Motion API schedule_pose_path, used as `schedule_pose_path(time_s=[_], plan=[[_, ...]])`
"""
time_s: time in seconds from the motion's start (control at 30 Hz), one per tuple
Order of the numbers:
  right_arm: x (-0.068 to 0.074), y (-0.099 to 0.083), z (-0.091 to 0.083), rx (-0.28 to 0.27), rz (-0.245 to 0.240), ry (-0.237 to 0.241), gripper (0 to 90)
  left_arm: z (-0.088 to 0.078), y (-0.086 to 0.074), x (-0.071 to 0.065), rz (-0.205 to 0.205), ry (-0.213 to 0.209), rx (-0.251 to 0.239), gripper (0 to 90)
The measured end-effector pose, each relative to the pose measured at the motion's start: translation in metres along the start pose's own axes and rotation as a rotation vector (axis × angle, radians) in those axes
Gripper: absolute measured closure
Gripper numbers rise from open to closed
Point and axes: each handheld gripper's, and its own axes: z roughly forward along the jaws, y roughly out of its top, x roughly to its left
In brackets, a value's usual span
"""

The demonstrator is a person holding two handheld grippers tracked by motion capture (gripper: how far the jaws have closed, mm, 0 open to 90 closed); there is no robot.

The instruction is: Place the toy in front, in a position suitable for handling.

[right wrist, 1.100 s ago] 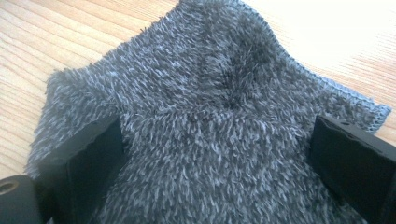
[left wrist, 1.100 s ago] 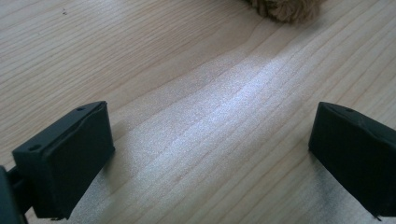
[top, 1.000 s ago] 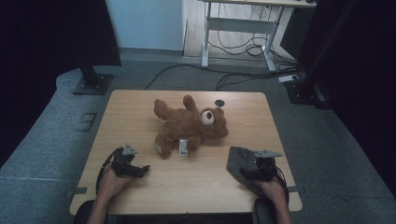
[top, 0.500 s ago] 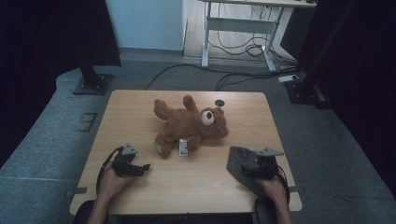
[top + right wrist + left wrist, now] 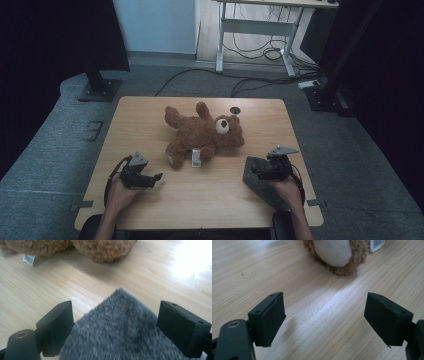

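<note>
Grey cloth (image 5: 260, 177): a piece of fuzzy grey fabric, like felt or fleece. It lies flat on the table (image 5: 150, 115) near the front right corner, under the right gripper (image 5: 257, 174). In the right gripper view one corner of it (image 5: 120, 325) points toward the bear.
Handling of the cloth: I judge it light, soft and limp. It will fold and hang when lifted and will not break. The nap should give good friction, so slipping is not likely. A corner or an edge is the best place to take hold. A pinch in the flat middle would press on the table and catch little.
Right gripper: its jaws stand apart on both sides of the cloth corner and have just been closing. The pads do not press on the cloth yet, so nothing is held.
Teddy bear (image 5: 205, 132): a brown plush toy lying in the middle of the table, head toward the right. A white label (image 5: 196, 157) with a barcode lies at its lower side. It is soft and light, and easy to squeeze at a limb or at the body. It lies apart from the cloth.
Left gripper (image 5: 150, 178): it is near the front left of the table. Its jaws are apart and have just been closing, with only bare wood between them. The bear's pale foot sole (image 5: 333, 252) is a little ahead of them.
</note>
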Motion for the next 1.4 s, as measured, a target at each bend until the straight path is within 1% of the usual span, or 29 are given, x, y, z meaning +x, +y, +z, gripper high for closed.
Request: schedule_pose_path(time_s=[0.07, 0.23, 0.27, 0.3, 0.47, 0.5, 0.57, 0.7, 0.73, 0.77, 0.87, 0.97, 1.03, 1.17, 1.2, 1.23, 1.27, 1.3, 1.33, 1.4], plan=[[0.001, 0.006, 0.005, -0.001, -0.007, 0.002, 14.0, 0.000, 0.001, -0.001, 0.007, 0.001, -0.004, 17.7], [0.003, 0.023, 0.017, -0.004, -0.023, 0.012, 15.7, 0.000, 0.001, -0.002, 0.010, -0.001, -0.003, 18.5], [0.003, 0.023, 0.017, -0.004, -0.023, 0.012, 15.7, 0.000, 0.001, -0.002, 0.010, -0.001, -0.003, 18.9], [0.004, 0.029, 0.022, -0.001, -0.028, 0.015, 16.7, 0.000, 0.001, -0.003, 0.011, -0.001, -0.003, 19.2], [0.007, 0.044, 0.033, 0.003, -0.045, 0.022, 18.2, 0.000, 0.002, -0.004, 0.017, -0.004, -0.007, 20.2], [0.007, 0.044, 0.033, 0.003, -0.045, 0.022, 18.2, 0.000, 0.002, -0.004, 0.017, -0.004, -0.007, 20.3], [0.008, 0.051, 0.040, 0.013, -0.056, 0.023, 19.2, 0.000, 0.002, -0.004, 0.018, -0.005, -0.005, 20.4], [0.009, 0.056, 0.046, 0.020, -0.060, 0.021, 20.0, 0.001, 0.003, -0.005, 0.018, -0.005, -0.005, 20.4], [0.009, 0.059, 0.051, 0.023, -0.066, 0.010, 20.6, 0.001, 0.004, -0.004, 0.015, -0.006, -0.008, 20.3], [0.009, 0.059, 0.052, 0.025, -0.063, 0.010, 20.7, 0.001, 0.004, -0.004, 0.015, -0.006, -0.008, 20.1], [0.008, 0.061, 0.056, 0.028, -0.069, 0.003, 21.0, 0.002, 0.008, -0.004, 0.016, -0.010, -0.020, 19.8], [0.007, 0.063, 0.060, 0.029, -0.070, 0.006, 21.1, 0.004, 0.012, -0.005, 0.020, -0.011, -0.025, 19.0], [0.007, 0.065, 0.064, 0.030, -0.077, 0.002, 21.8, 0.008, 0.021, -0.005, 0.026, -0.014, -0.031, 18.7], [0.006, 0.070, 0.070, 0.028, -0.085, -0.004, 25.5, 0.019, 0.035, -0.005, 0.040, -0.015, -0.020, 17.7], [0.006, 0.070, 0.070, 0.028, -0.085, -0.004, 25.5, 0.019, 0.035, -0.005, 0.040, -0.015, -0.020, 17.7], [0.006, 0.071, 0.072, 0.034, -0.089, -0.005, 26.9, 0.022, 0.038, -0.005, 0.039, -0.016, -0.015, 17.7], [0.005, 0.073, 0.075, 0.037, -0.094, -0.011, 29.3, 0.029, 0.045, -0.004, 0.030, -0.026, -0.016, 17.3], [0.005, 0.073, 0.075, 0.037, -0.094, -0.011, 29.3, 0.029, 0.045, -0.004, 0.030, -0.026, -0.016, 17.3], [0.004, 0.075, 0.079, 0.041, -0.098, -0.011, 31.7, 0.035, 0.050, -0.001, 0.012, -0.035, -0.017, 17.1], [0.004, 0.076, 0.081, 0.049, -0.101, -0.001, 36.4, 0.041, 0.054, 0.002, -0.011, -0.038, -0.018, 15.6]])
